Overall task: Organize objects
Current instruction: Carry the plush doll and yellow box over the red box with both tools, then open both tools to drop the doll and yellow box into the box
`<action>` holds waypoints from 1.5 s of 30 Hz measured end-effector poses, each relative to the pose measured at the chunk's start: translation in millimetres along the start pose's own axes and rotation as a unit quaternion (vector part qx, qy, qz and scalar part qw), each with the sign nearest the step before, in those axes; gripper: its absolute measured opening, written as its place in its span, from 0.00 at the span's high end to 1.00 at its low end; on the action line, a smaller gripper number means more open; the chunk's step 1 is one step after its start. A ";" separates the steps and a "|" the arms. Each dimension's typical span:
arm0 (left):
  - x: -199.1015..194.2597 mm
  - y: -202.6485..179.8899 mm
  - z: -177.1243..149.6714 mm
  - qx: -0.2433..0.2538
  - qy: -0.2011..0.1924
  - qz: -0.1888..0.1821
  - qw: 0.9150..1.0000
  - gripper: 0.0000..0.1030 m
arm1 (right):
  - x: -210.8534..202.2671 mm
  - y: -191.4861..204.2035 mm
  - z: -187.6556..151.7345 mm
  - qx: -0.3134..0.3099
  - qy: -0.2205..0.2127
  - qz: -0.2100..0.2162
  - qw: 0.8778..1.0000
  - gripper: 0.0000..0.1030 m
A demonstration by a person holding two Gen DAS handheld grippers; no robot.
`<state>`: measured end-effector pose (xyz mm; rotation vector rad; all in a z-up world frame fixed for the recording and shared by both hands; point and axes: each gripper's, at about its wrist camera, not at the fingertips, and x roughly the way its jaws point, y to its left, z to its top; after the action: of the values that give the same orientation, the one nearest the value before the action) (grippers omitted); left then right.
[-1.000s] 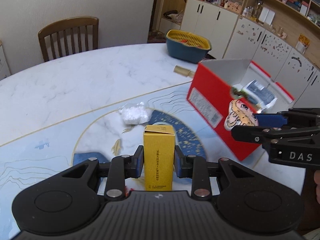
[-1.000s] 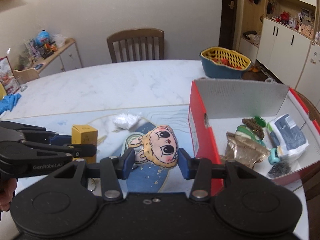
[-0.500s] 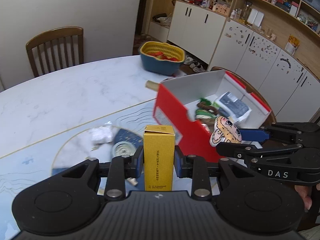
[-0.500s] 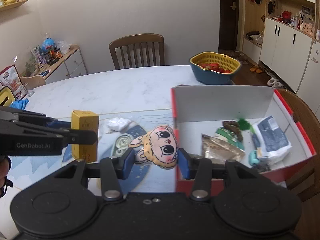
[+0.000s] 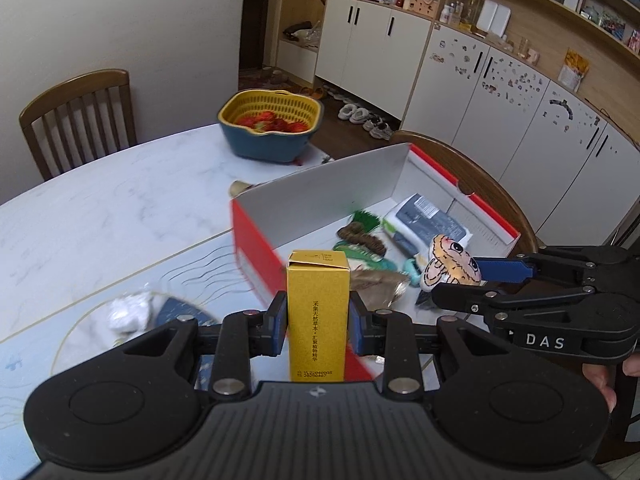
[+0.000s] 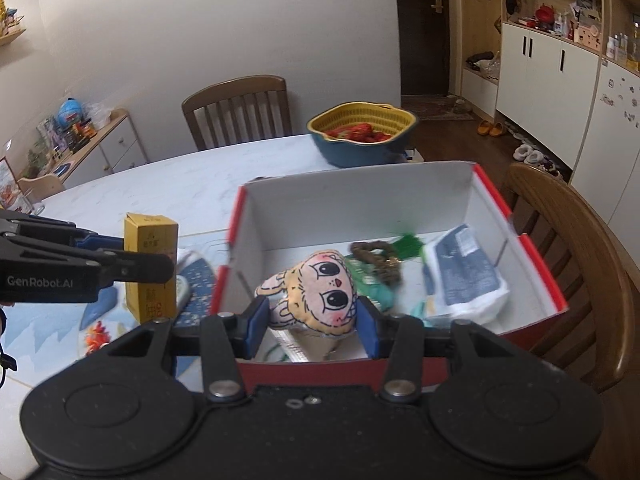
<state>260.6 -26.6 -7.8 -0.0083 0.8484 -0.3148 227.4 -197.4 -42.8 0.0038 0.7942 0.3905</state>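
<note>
My left gripper [image 5: 318, 322] is shut on an upright yellow carton [image 5: 317, 312] and holds it in the air beside the left wall of the red cardboard box [image 5: 256, 236]. The carton also shows in the right wrist view [image 6: 151, 268]. My right gripper [image 6: 312, 322] is shut on a flat plush doll face [image 6: 320, 294] and holds it over the open red box [image 6: 536, 276], above its near wall. The doll also shows in the left wrist view [image 5: 450, 262]. The box holds a white and dark packet [image 6: 464, 276], a brown hair claw [image 6: 376, 260] and green items.
A blue and yellow basket of red fruit [image 5: 270, 130] stands at the table's far edge. A crumpled white tissue [image 5: 128, 312] and a tape measure [image 6: 182, 286] lie on the blue mat left of the box. Wooden chairs [image 6: 576, 264] stand around the table.
Both grippers have risen and moved right toward the box with their loads. The doll now hangs over the box's inside; the carton is close to the box's left wall.
</note>
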 end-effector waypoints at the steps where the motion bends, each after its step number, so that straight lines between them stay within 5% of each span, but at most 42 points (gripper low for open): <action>1: 3.7 -4.2 3.9 0.002 0.001 0.001 1.000 0.71 | 0.6 -5.8 0.3 0.001 0.000 0.000 1.000 0.57; 19: 94.1 -45.7 61.9 0.032 0.044 0.055 0.997 0.71 | 40.7 -76.7 17.4 -0.010 0.029 0.010 0.999 0.56; 31: 158.8 -44.6 67.6 0.067 0.120 0.102 0.985 0.71 | 84.1 -81.5 22.2 -0.070 0.084 0.019 0.994 0.56; 45: 205.3 -47.6 67.9 0.088 0.172 0.115 0.974 0.71 | 111.6 -83.4 20.6 -0.101 0.125 0.031 0.987 0.56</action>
<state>424.7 -136.8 -107.5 0.3169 1.1500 -0.1731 340.7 -233.7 -118.1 -0.2145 0.9994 0.5370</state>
